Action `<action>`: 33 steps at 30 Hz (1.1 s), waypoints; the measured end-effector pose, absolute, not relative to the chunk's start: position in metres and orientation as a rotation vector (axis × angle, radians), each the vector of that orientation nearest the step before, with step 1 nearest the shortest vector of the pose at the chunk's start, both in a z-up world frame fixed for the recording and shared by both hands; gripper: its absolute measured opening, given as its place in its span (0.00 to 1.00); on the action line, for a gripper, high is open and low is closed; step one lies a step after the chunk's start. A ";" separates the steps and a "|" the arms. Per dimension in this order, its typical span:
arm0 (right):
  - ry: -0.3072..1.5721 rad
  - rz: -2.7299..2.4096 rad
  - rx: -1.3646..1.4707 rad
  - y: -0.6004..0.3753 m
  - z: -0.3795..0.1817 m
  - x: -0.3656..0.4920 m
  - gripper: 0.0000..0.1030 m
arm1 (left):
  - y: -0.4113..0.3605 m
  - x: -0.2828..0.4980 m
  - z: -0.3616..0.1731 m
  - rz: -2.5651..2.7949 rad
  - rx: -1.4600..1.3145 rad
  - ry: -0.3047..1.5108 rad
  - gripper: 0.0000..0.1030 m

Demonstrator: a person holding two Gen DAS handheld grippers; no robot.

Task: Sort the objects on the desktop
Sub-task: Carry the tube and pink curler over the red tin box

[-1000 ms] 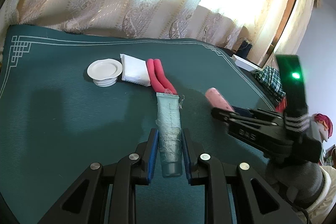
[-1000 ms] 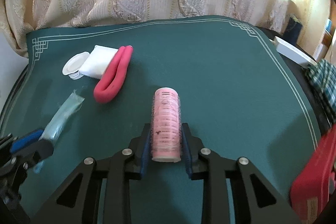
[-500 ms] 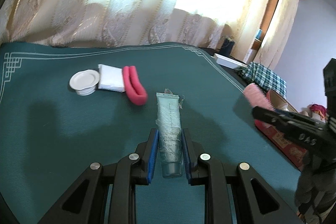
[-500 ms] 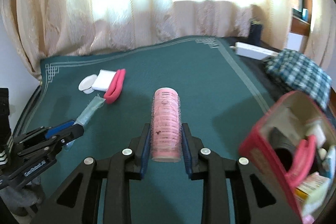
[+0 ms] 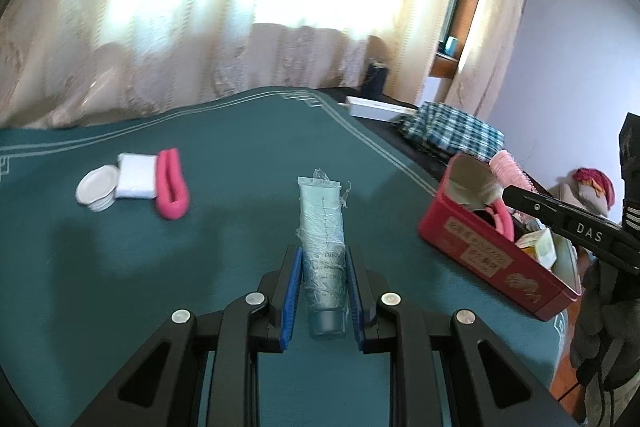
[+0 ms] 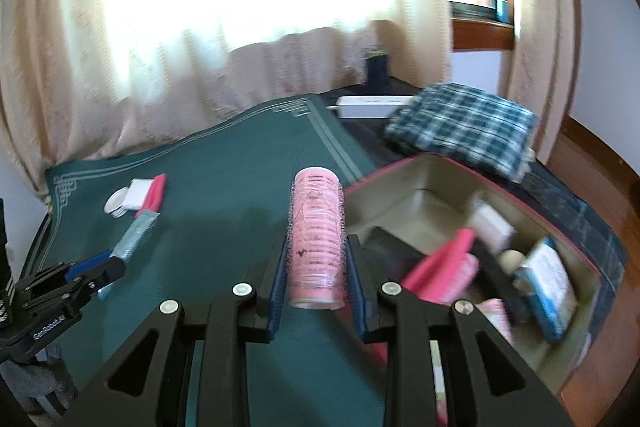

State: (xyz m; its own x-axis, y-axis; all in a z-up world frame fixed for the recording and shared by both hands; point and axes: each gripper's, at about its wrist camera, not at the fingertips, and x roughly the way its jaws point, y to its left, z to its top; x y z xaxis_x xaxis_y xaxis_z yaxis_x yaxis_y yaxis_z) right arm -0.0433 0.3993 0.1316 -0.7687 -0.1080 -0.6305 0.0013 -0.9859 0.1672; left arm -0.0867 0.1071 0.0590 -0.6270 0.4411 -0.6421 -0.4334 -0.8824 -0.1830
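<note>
Tube (image 5: 322,259) of pale teal lies lengthwise between the left gripper's (image 5: 322,301) closed fingers, cap toward the camera, crimped end pointing away over the green tabletop (image 5: 240,155). Rightward, the right gripper (image 6: 316,279) clamps a pink roller (image 6: 317,241), long axis pointing forward, beside the open red box (image 6: 576,243).

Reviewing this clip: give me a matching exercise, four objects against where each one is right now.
Things:
1. pale green tube
2. pink hair roller
3. white lid
4. white power strip

Places:
A. between the right gripper's fingers
B. on the green mat, beside a white packet
C. between the left gripper's fingers
D. beyond the mat's far corner

Pairs: 1-C, 2-A, 3-B, 4-D
</note>
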 end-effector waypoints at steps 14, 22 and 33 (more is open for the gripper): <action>-0.351 -2.979 1.022 0.473 0.131 -0.025 0.29 | 0.204 -0.072 0.077 2.358 -0.927 0.135 0.22; -0.390 -2.995 1.024 0.502 0.131 -0.017 0.29 | 0.257 -0.068 0.088 2.289 -0.890 0.188 0.22; -0.522 -2.995 1.038 0.528 0.125 -0.016 0.52 | 0.307 -0.082 0.088 2.194 -0.918 0.181 0.27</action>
State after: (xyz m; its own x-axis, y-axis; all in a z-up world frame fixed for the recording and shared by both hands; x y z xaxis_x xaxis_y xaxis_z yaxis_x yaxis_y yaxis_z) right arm -0.0164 0.5278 0.1255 -0.7888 -0.0392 -0.6133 -0.1707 -0.9447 0.2799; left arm -0.0818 0.3073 0.0876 -0.4715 0.5810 -0.6635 -0.6820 -0.7172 -0.1433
